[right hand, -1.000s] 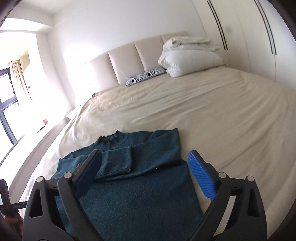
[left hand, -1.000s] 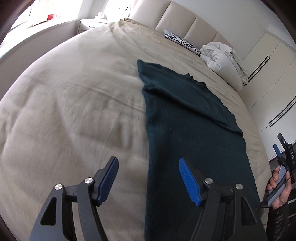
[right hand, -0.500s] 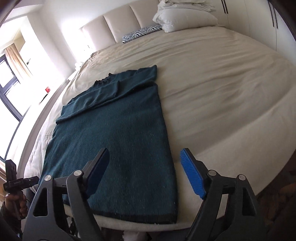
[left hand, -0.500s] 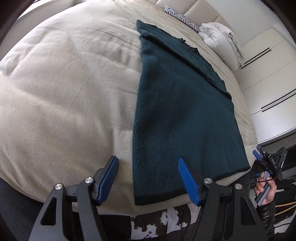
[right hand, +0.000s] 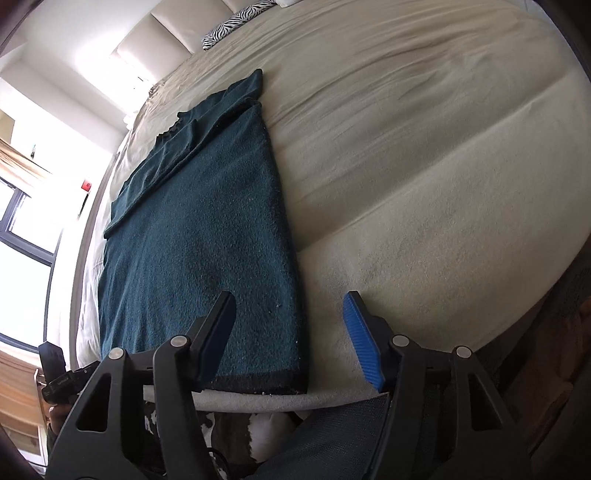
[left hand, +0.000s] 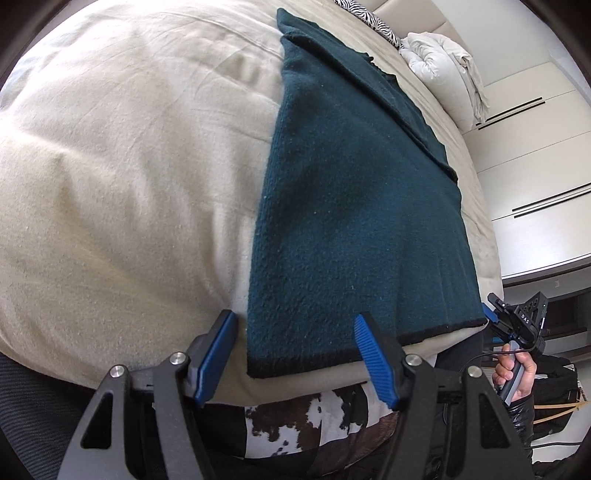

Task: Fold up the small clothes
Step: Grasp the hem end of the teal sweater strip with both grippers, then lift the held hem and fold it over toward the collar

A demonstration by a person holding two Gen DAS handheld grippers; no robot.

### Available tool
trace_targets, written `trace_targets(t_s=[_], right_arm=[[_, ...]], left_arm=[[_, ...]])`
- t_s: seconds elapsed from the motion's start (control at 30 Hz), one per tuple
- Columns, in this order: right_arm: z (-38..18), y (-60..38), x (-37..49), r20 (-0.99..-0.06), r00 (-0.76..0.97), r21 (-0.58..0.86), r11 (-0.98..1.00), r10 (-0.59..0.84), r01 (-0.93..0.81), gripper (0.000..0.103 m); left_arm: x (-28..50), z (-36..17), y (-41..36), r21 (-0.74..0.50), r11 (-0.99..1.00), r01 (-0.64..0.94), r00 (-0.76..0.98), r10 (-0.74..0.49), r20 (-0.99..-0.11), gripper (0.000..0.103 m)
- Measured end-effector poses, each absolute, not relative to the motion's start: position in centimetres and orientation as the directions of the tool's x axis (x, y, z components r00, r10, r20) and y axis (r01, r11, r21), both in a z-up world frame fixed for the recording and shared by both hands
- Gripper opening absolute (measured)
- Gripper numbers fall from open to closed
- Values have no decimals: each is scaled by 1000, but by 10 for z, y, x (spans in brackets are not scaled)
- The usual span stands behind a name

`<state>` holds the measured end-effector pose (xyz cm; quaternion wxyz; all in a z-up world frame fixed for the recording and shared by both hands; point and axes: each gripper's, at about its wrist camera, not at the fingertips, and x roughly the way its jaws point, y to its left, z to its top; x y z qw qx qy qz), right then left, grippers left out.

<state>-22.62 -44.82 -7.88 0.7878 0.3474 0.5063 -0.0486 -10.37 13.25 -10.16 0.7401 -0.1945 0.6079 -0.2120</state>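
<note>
Teal sweater [left hand: 354, 206] lies flat along the bed [left hand: 122, 177], hem at the near edge — soft, floppy knit that will sag, so pinch each hem corner. Left gripper [left hand: 295, 354] spread over one corner; right gripper [right hand: 290, 341] closing, pads not yet pressing.

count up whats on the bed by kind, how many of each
dark teal sweater: 1, flat on the beige bed cover, sleeves folded in
zebra-print cushion: 1, by the headboard
folded white duvet: 1, at the head of the bed
Total: 3 things on the bed
</note>
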Motion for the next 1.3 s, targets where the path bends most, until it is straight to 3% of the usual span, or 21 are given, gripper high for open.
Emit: trace_targets(t_s=[0.33, 0.67, 0.73, 0.77, 0.8, 0.87, 1.07, 1.3], right_arm=[[-96, -458, -226, -822, 413, 564, 654, 392, 504, 34], [-104, -459, -235, -772, 431, 636, 583, 467, 506, 33], [-105, -456, -234, -771, 424, 636, 588, 475, 499, 27], [-106, -455, -234, -772, 418, 635, 592, 478, 496, 22], [-107, -454, -234, -773, 414, 634, 594, 481, 494, 17], [-109, -454, -235, -775, 412, 632, 598, 480, 493, 11], [-102, -451, -237, -782, 427, 621, 628, 454, 469, 7], [-76, -451, -226, -756, 489, 642, 636, 435, 428, 7]], left_arm=[[-102, -103, 141, -555, 830, 54, 141, -557, -818, 51], [-102, -104, 142, -576, 816, 45, 110, -577, -809, 50], [-103, -105, 142, -565, 824, 43, 107, -566, -817, 33], [-103, -106, 144, -566, 824, 31, 108, -565, -818, 17], [-104, -108, 146, -571, 821, 19, 108, -569, -815, 8], [-105, -109, 150, -585, 811, 4, 119, -582, -805, 8], [-105, -103, 159, -620, 784, -15, 158, -611, -776, 7], [-91, -69, 177, -759, 651, -20, 281, -725, -629, 7]])
